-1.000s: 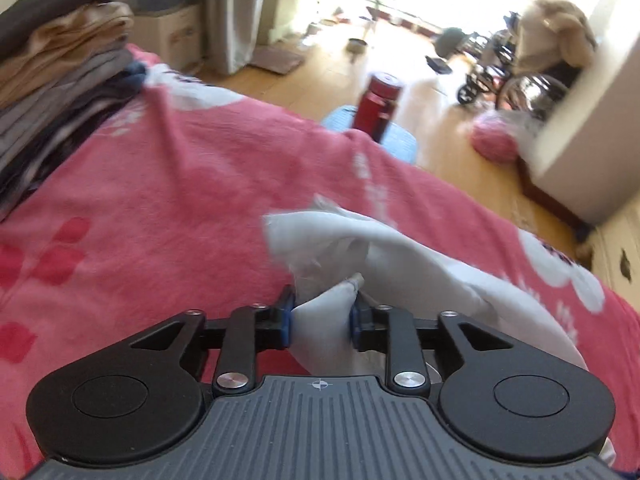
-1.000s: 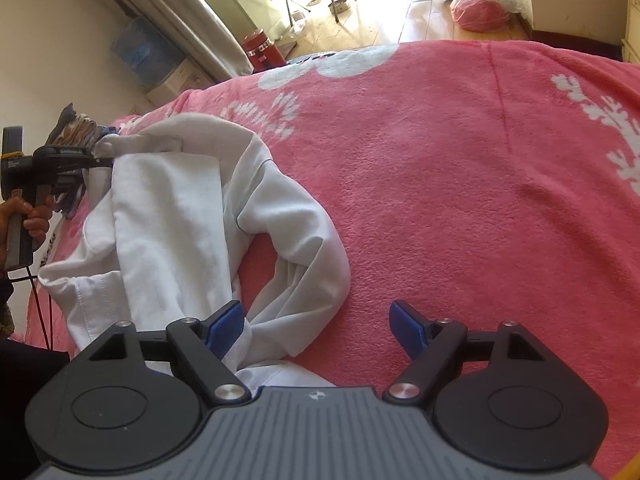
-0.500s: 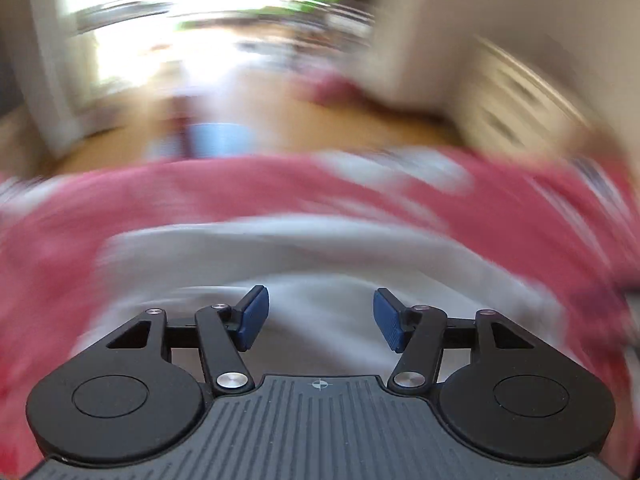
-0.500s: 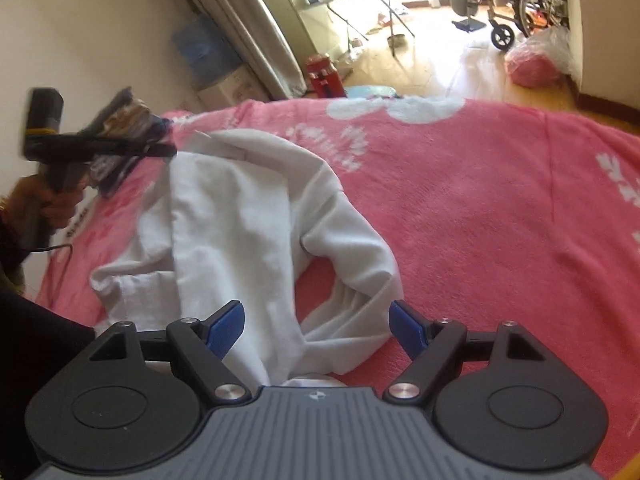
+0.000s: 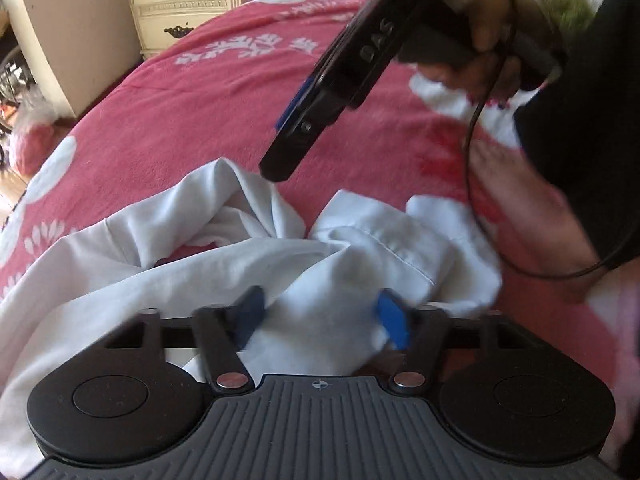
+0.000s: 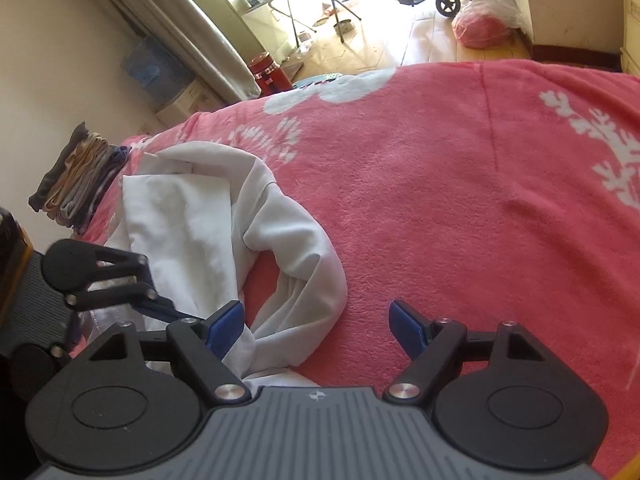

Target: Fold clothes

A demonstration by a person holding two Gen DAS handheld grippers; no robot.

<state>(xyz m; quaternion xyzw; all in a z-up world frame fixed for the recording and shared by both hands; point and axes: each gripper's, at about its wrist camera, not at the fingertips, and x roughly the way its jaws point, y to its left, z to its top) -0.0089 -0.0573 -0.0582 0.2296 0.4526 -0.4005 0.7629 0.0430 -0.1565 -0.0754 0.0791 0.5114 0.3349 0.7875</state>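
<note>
My bed's pink blanket (image 6: 460, 184) fills the foreground. At eleven o'clock a grey curtain (image 6: 192, 28) hangs on a cream wall (image 6: 44, 60); at twelve, sunlit wooden floor (image 6: 384, 44). A cream nightstand (image 5: 180, 4) stands beyond.

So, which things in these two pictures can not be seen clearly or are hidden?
- White garment: what kind it is cannot be told. In both wrist views the gripper bodies cover its near part.
- Left gripper: in its own view the fingertips are blurred by motion, so contact with the cloth is unclear.
- Right gripper: in the left wrist view only one blue pad shows, side-on.
- Stack of folded clothes: small in the right wrist view, single pieces cannot be counted.
</note>
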